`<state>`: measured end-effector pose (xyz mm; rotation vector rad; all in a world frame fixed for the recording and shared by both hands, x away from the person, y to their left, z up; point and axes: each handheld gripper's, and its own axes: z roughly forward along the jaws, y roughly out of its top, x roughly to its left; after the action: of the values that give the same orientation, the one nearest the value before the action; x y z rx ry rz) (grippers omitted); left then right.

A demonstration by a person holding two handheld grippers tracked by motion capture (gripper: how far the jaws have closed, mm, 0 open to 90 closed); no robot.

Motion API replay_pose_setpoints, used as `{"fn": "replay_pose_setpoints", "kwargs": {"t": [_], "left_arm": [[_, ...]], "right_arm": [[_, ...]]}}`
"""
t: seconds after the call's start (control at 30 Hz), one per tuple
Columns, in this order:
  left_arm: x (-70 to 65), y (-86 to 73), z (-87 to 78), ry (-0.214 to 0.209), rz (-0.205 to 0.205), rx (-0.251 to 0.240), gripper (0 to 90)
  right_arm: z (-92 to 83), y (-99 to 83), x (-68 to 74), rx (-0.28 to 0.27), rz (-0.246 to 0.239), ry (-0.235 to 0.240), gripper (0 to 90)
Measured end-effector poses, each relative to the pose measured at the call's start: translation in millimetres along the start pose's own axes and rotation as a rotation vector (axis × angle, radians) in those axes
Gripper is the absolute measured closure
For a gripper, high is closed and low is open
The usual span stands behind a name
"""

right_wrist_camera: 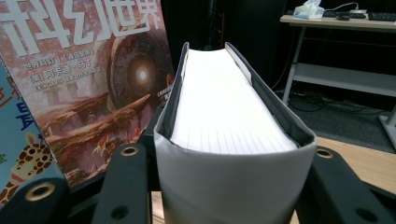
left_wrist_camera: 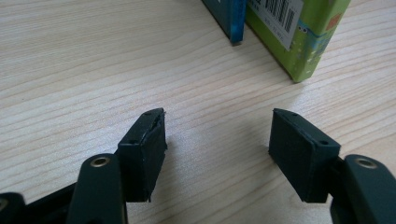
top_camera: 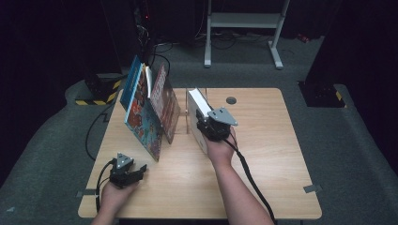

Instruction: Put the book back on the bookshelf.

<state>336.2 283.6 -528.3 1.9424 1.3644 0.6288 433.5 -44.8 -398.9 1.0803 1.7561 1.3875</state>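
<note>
Our right tool [top_camera: 205,125] clamps the thick white book [right_wrist_camera: 229,140], upright beside the leaning magazine [top_camera: 165,103]; next we lean it there. Left tool [left_wrist_camera: 217,140] gapes empty.

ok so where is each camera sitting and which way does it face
High view: above the person's side, facing forward and down on the table; both forearms, left gripper, right gripper.
Left gripper view: on the left gripper, facing bare tabletop; jaws open.
Right gripper view: on the right gripper, jaws clamping the thick white book.
Shared: that book and the red magazine.
</note>
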Motion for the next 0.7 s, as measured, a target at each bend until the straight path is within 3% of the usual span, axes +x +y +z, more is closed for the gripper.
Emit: {"fn": "replay_pose_setpoints", "kwargs": {"t": [0.3,0.7], "left_arm": [[-0.1,-0.1,-0.2,0.0,-0.001,0.0,36.6],[0.2,-0.1,-0.5,0.002,0.004,0.002,36.5]], "right_arm": [[-6.9,-6.8,3.6,-0.005,0.001,-0.007,53.4],[-12.0,-6.3,1.6,0.035,0.0,-0.007,53.1]]}}
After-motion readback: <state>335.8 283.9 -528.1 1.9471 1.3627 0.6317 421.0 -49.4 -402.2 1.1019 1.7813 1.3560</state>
